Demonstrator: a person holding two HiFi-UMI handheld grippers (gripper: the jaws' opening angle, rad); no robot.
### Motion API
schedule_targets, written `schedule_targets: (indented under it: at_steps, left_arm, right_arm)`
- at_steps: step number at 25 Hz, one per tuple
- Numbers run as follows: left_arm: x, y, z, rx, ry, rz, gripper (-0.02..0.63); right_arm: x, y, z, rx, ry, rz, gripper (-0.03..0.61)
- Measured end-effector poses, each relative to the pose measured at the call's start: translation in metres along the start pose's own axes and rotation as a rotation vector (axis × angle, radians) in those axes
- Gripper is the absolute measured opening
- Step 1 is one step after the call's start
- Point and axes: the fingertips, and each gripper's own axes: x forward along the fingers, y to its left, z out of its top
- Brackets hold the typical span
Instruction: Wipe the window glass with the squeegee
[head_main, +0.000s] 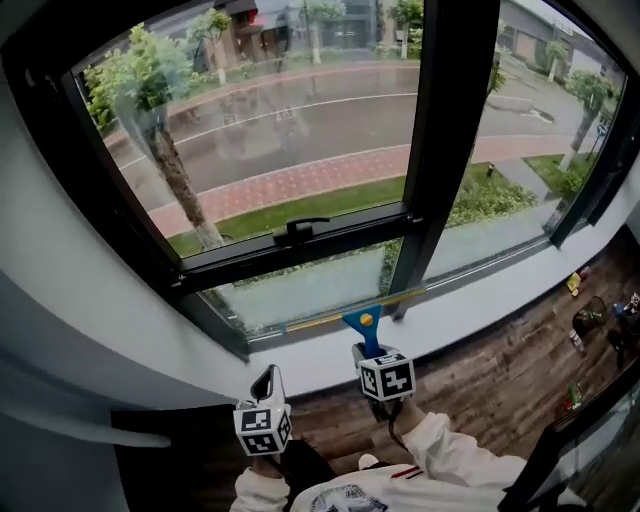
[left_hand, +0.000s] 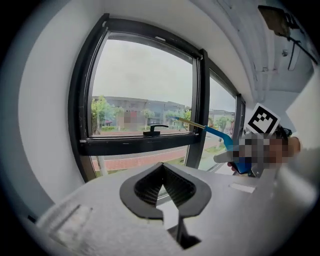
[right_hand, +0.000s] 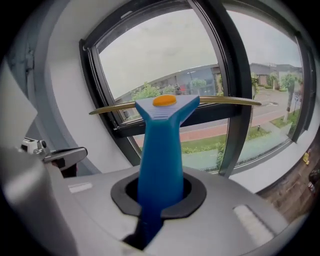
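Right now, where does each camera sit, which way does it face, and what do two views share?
Head view: on the head, looking down at the window; left gripper, right gripper, sleeves show.
Left gripper view: on that gripper, facing the window; its shut, empty jaws.
Right gripper view: likewise; its jaws clamp the squeegee.
Shared: all show the squeegee.

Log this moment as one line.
right gripper shut on squeegee | blade low by window glass, contact unclear | left gripper shut, empty
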Motion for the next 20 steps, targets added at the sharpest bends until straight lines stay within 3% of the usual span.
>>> schedule_targets:
  at_steps: [4, 11, 15, 20]
  left_arm:
    - [-0.046, -0.039, 0.004, 0.008, -0.037, 0.004, 0.000]
    - [-0.100, -0.067, 0.010, 0.050, -0.063, -0.010, 0.000]
    - [-0.108, -0.067, 0.006, 0.059, -0.086, -0.005, 0.000]
    - [-0.131, -0.060, -0.007, 0.039, -0.099, 0.025, 0.000]
  right_arm:
    - [-0.062, -0.009, -0.026, 0.041, -0.014, 0.069, 0.032]
    - [-0.146, 0.000, -0.034, 0.000, -0.114, 0.063, 0.032]
    - [-0.159, 0.014, -0.044, -0.008, -0.155, 0.070, 0.032]
    - [-0.164, 0.037, -0.066, -0.038, -0.132, 0.090, 0.032]
